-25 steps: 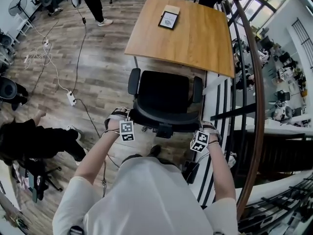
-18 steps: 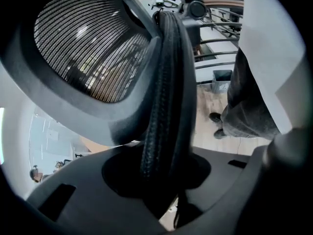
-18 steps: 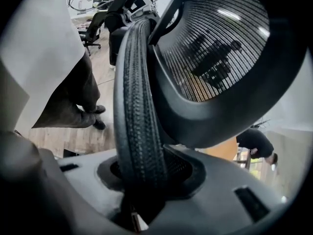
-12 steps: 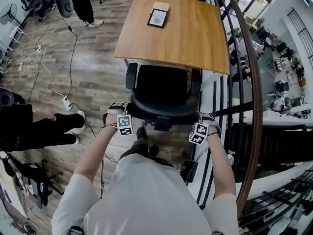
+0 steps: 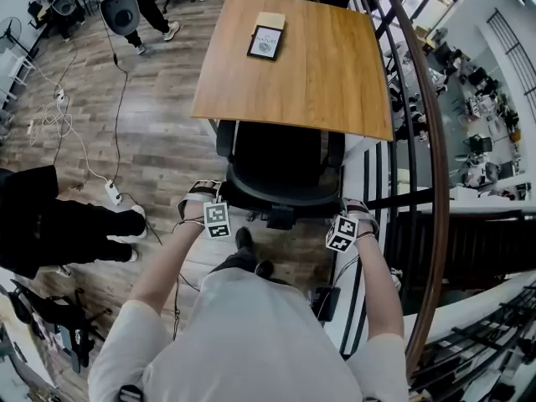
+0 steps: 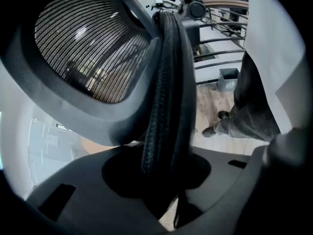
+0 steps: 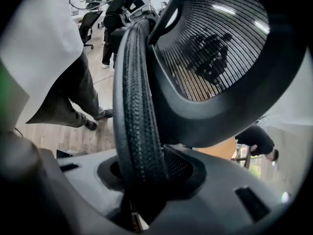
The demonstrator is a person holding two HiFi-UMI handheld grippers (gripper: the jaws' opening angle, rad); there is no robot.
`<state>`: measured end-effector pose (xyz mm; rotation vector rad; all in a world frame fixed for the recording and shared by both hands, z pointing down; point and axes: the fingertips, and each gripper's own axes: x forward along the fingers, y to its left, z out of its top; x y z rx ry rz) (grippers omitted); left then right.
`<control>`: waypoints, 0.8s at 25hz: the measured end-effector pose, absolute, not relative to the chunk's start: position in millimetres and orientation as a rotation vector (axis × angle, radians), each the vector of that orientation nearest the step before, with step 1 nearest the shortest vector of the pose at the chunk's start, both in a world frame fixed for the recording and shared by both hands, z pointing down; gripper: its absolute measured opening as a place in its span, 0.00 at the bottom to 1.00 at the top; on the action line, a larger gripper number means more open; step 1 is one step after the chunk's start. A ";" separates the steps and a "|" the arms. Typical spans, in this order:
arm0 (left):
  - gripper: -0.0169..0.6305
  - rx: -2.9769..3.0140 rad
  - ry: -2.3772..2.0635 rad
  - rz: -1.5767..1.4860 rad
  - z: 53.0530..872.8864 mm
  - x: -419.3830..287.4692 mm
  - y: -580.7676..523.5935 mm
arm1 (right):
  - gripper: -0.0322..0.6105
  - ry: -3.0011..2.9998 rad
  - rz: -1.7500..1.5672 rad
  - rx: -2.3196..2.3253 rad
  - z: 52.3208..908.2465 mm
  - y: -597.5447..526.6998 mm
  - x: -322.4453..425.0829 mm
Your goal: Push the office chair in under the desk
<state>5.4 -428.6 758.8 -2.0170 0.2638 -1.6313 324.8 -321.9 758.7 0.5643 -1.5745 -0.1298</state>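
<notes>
The black office chair stands with the front of its seat under the wooden desk, its armrests at the desk's near edge. My left gripper is shut on the left side of the backrest's padded rim, which runs between its jaws. At the right side of the same rim, my right gripper is shut too. The mesh backrest fills both gripper views. Both grippers point steeply down.
A framed card lies on the desk's far part. A curved railing with black bars runs close along the right. A power strip and cables lie on the wood floor at left, beside a bystander's legs.
The chair has rolled away from me and further under the desk, with both grippers following it on the backrest. The bystander at left has shifted.
</notes>
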 end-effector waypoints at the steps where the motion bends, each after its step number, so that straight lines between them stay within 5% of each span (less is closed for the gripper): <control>1: 0.22 -2.016 0.265 -1.628 760.4 5.7 -432.4 | 0.26 -1.575 -0.127 0.568 760.5 -325.2 324.6; 20: 0.23 -2.015 0.258 -1.590 758.4 25.0 -558.9 | 0.26 -1.564 -0.096 0.607 758.8 -440.8 340.2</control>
